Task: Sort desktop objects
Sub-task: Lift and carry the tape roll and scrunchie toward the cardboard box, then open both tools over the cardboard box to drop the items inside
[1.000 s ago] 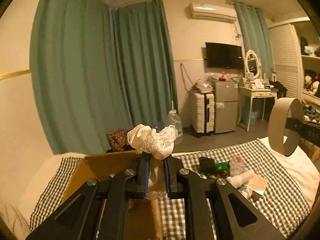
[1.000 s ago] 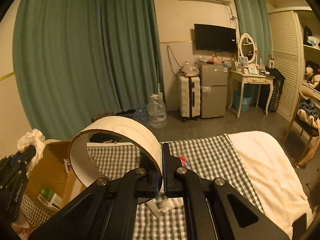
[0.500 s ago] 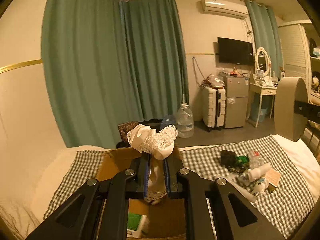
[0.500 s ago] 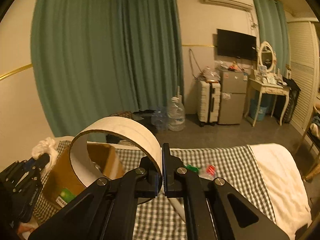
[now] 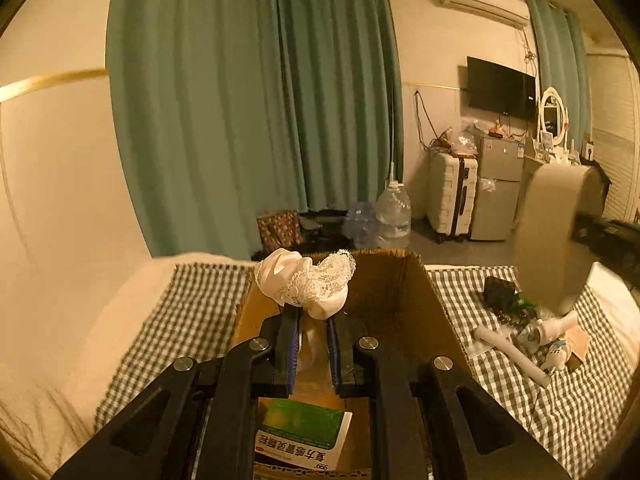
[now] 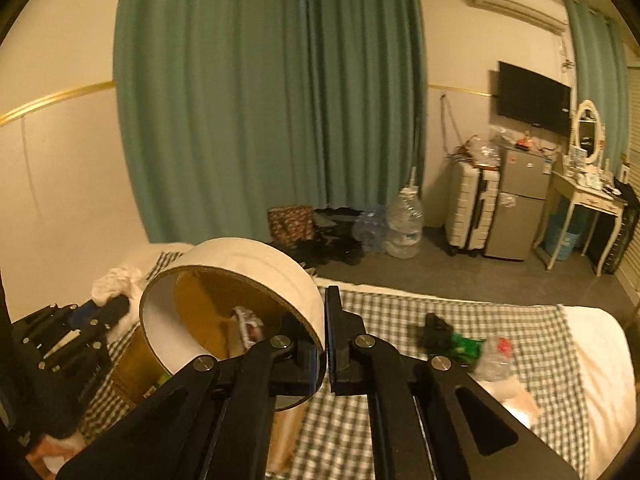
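Jaws of left gripper [image 5: 312,330] clamped on a white lace cloth [image 5: 306,282], held above the open cardboard box [image 5: 434,300]. Right gripper [image 6: 325,344]: jaws pinched on the wall of a wide cardboard ring [image 6: 240,268], near the box's edge. A green medicine carton [image 5: 302,438] already lies in the box. A pile of small items [image 5: 532,330] still waits on the checked bedcover [image 5: 532,396]. Judged partway through.

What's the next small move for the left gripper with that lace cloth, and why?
Probably ease the left gripper a little lower, then open it. Its fingers are shut on the white lace cloth, which already hangs over the open cardboard box, above the green medicine packet inside. The right gripper, holding the cardboard ring, is off to the side.
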A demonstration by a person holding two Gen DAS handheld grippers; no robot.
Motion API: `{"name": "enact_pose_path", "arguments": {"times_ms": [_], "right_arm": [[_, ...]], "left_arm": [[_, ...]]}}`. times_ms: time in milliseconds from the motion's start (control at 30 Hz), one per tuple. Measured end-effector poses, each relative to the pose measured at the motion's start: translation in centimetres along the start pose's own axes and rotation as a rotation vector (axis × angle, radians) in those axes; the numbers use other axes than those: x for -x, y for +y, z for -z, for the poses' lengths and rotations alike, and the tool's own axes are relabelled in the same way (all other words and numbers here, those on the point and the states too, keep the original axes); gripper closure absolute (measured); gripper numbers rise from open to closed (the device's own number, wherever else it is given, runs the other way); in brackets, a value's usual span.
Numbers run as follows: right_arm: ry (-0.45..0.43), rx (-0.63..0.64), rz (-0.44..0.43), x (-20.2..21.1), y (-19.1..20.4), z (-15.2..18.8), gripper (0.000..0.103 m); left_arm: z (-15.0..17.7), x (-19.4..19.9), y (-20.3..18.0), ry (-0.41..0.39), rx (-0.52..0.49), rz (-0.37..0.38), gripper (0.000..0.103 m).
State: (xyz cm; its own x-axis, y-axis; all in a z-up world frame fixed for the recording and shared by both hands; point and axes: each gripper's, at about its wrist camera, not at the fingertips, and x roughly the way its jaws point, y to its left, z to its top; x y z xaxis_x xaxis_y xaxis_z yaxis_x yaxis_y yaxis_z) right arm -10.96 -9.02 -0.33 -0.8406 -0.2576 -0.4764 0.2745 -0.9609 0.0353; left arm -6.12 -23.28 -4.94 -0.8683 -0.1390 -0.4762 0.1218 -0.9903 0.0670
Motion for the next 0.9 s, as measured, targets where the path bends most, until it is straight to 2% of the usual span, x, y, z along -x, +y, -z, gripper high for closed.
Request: {"name": "enact_pose_path", "arguments": {"times_ms": [300, 633, 900], "right_arm": [[0.091, 0.052, -0.080, -6.4, 4.0, 1.5, 0.099], [0.243, 0.086, -0.081, -12.1, 4.8, 3.1, 0.099], [0.299, 0.111, -0.073, -14.8, 5.6, 4.1, 0.098]], "left_arm": [[1.6, -3.7, 0.6, 0.111, 0.014, -0.003, 0.091], [3.4, -6.7, 0.5, 0.231, 0.032, 0.010, 0.091], [4.0, -7.6, 1.2, 0.257, 0.059, -0.017, 0.090]]}}
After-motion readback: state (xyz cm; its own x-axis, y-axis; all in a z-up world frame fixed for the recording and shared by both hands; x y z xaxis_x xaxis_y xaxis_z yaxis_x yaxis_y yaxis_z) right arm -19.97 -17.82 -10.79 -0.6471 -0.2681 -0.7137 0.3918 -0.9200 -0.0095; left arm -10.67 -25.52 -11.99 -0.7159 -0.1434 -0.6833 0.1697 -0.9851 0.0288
